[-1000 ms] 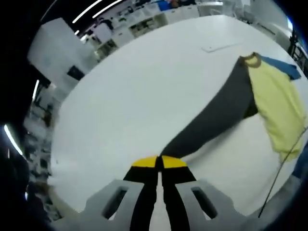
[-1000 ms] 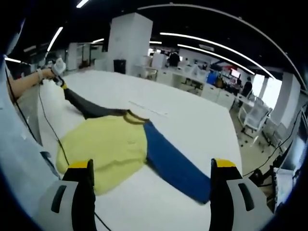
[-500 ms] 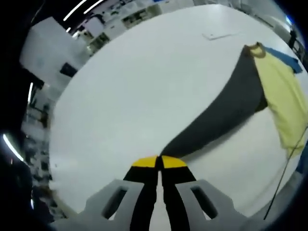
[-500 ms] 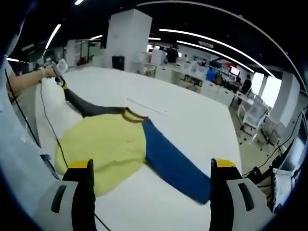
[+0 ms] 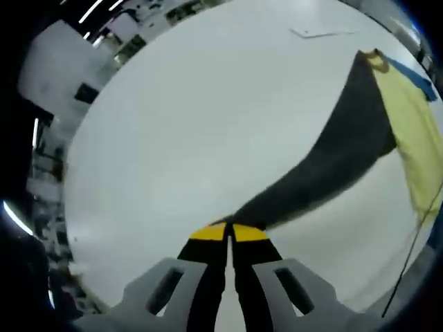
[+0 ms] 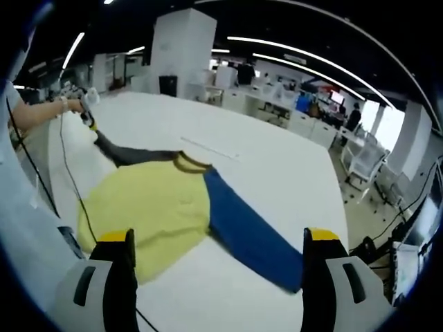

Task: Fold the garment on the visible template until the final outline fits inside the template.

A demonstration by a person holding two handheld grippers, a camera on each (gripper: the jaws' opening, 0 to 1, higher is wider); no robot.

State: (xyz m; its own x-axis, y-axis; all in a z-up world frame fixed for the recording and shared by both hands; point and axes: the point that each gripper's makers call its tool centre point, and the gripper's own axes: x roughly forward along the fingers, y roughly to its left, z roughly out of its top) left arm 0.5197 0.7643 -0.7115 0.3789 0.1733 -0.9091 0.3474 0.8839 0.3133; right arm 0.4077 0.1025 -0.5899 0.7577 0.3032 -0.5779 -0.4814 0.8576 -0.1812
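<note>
The garment is a long-sleeved shirt with a yellow body, a dark grey sleeve and a blue sleeve, spread on the white table. My left gripper is shut on the cuff of the grey sleeve, which stretches from the jaws up to the brown collar. In the right gripper view the left gripper holds that grey sleeve out at the far left. My right gripper stands open above the near table edge, with nothing between its fingers.
A thin pale strip lies on the table beyond the collar. A black cable runs down the table's left side. A person's forearm holds the left gripper. Desks, chairs and a white pillar stand behind the table.
The left gripper has pulled the grey sleeve further out from the body, drawing it straighter. The right gripper has stayed open and nearly still.
</note>
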